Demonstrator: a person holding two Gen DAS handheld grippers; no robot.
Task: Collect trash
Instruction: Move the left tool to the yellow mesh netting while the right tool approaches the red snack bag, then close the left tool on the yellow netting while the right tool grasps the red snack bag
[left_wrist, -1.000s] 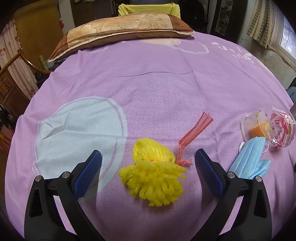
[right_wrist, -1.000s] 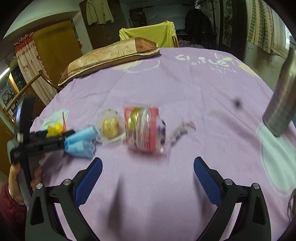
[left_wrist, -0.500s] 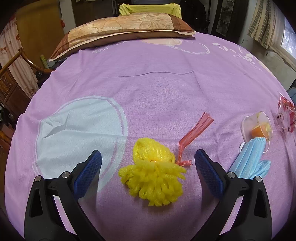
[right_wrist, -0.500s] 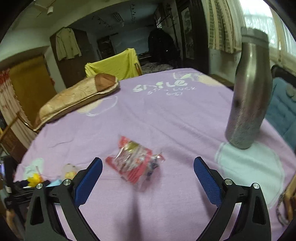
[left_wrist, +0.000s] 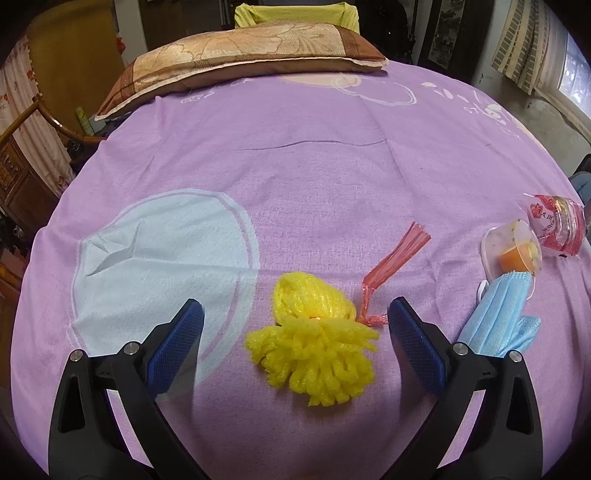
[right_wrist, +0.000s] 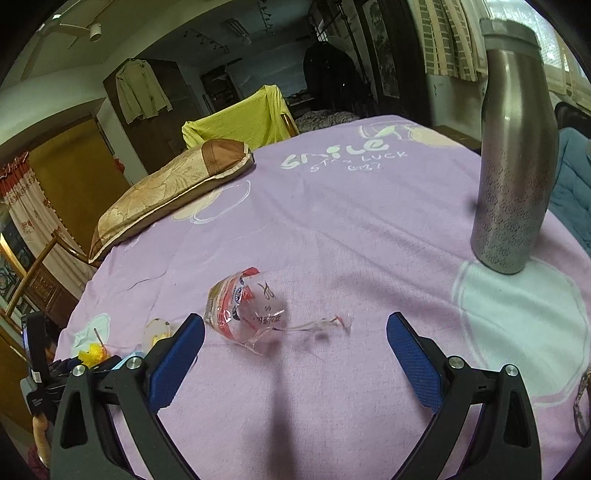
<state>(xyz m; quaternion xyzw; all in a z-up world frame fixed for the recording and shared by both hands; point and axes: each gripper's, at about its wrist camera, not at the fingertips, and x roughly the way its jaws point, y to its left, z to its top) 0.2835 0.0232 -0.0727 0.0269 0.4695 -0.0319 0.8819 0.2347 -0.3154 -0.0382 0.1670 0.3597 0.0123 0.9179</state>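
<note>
A yellow foam net (left_wrist: 314, 350) lies on the purple sheet between the fingers of my open left gripper (left_wrist: 293, 343). A red plastic strip (left_wrist: 391, 269) lies just beyond it to the right. Farther right are a blue face mask (left_wrist: 498, 321), a clear jelly cup (left_wrist: 513, 251) and a red-printed clear wrapper (left_wrist: 557, 225). In the right wrist view that wrapper (right_wrist: 247, 306) lies ahead and a little left of my open right gripper (right_wrist: 295, 347), which holds nothing. The foam net (right_wrist: 92, 352) and jelly cup (right_wrist: 159, 330) show small at the far left, beside the left gripper's body.
A steel bottle (right_wrist: 513, 162) stands upright at the right of the bed. A brown pillow (left_wrist: 236, 55) lies along the far edge, with a yellow-covered chair (right_wrist: 236, 122) behind it. Wooden furniture (left_wrist: 22, 173) flanks the left side. A hand (right_wrist: 40, 432) holds the left gripper.
The right wrist view has swung up and to the right, bringing the steel bottle into sight. The wrapper has shifted and turned on the sheet. My left gripper has stayed over the foam net.
</note>
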